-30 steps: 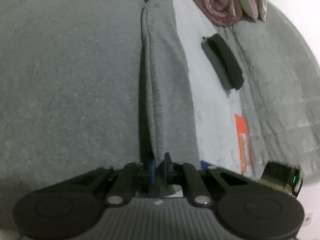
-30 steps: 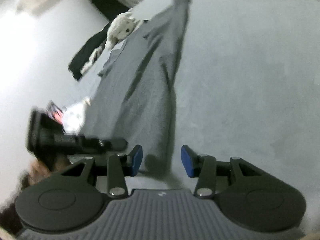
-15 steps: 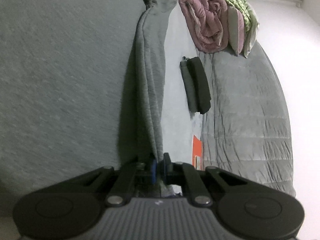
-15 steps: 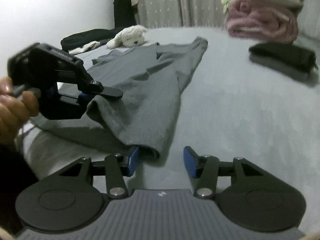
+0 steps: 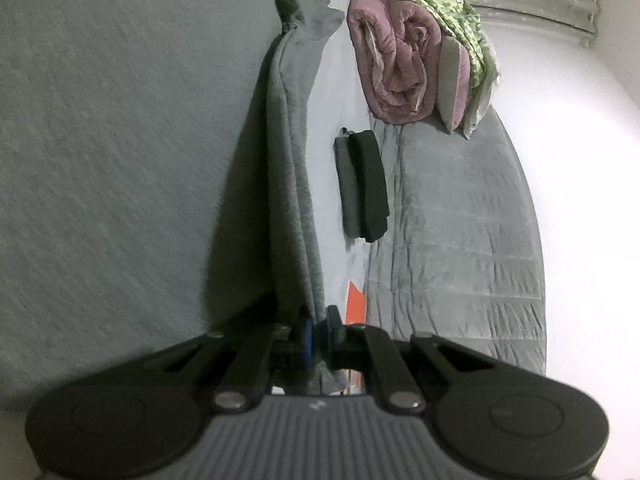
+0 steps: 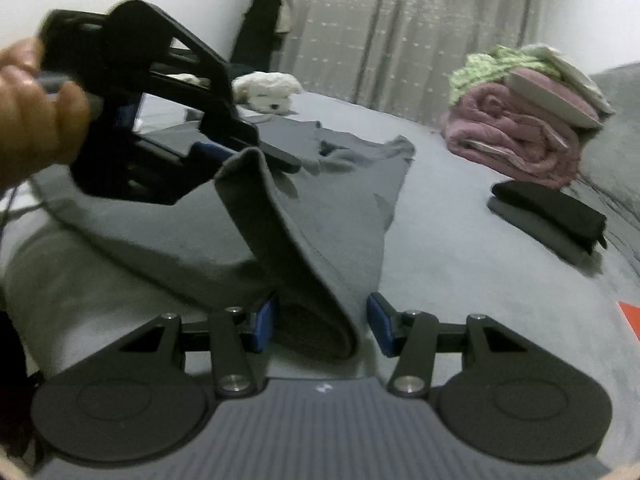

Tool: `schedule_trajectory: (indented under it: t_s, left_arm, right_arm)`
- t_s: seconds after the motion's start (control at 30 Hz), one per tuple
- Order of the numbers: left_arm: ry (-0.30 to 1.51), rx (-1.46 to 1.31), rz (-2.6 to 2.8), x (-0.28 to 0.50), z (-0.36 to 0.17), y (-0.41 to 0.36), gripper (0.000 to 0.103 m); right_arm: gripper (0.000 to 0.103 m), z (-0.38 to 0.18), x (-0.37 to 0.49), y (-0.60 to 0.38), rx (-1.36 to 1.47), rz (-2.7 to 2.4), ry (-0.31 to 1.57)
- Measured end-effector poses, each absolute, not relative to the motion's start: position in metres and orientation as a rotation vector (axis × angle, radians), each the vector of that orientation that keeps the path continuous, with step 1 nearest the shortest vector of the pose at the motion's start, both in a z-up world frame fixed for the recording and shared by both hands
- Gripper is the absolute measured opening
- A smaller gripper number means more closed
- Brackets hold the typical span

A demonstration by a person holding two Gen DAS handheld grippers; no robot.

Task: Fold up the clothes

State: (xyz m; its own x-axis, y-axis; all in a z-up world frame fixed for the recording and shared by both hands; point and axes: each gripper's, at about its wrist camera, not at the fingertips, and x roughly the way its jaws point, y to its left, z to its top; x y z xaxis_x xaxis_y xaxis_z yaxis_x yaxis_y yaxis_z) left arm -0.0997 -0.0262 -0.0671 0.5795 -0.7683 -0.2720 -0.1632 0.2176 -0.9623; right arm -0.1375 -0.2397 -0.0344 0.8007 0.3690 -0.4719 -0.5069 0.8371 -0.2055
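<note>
A grey garment (image 5: 288, 160) lies spread on the grey bed (image 5: 100, 140). My left gripper (image 5: 319, 334) is shut on its corner, and the cloth runs taut away from the jaws. In the right wrist view a hand (image 6: 36, 112) holds that left gripper (image 6: 240, 154) at the upper left, lifting the corner of the garment (image 6: 320, 220) off the bed. From there a fold of hem drops down between the blue pads of my right gripper (image 6: 321, 322). That gripper is open: the right pad (image 6: 378, 322) stands clear of the cloth.
A rolled pink blanket (image 6: 516, 136) with green patterned cloth on top sits at the far right. Folded black and grey clothes (image 6: 548, 216) lie in front of it. A white plush toy (image 6: 268, 90) is at the back near the curtain (image 6: 400, 32). A grey quilt (image 5: 460, 220) covers the right side.
The left gripper rolled and raised the garment corner higher. The right gripper swung round toward the hem, and the hanging fold now sits deeper between its slightly wider jaws.
</note>
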Motion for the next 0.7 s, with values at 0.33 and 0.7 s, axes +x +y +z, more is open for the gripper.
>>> schedule_trajectory:
  t_s: [0.33, 0.7]
  left_arm:
    - [0.984, -0.987, -0.417, -0.106, -0.066, -0.032, 0.002]
    - [0.995, -0.777, -0.446, -0.102, -0.058, -0.034, 0.004]
  right_arm:
    - [0.002, -0.032, -0.141, -0.259, -0.529, 0.376, 0.36]
    - [0.007, -0.05, -0.141, -0.249, -0.728, 0.455, 0.417]
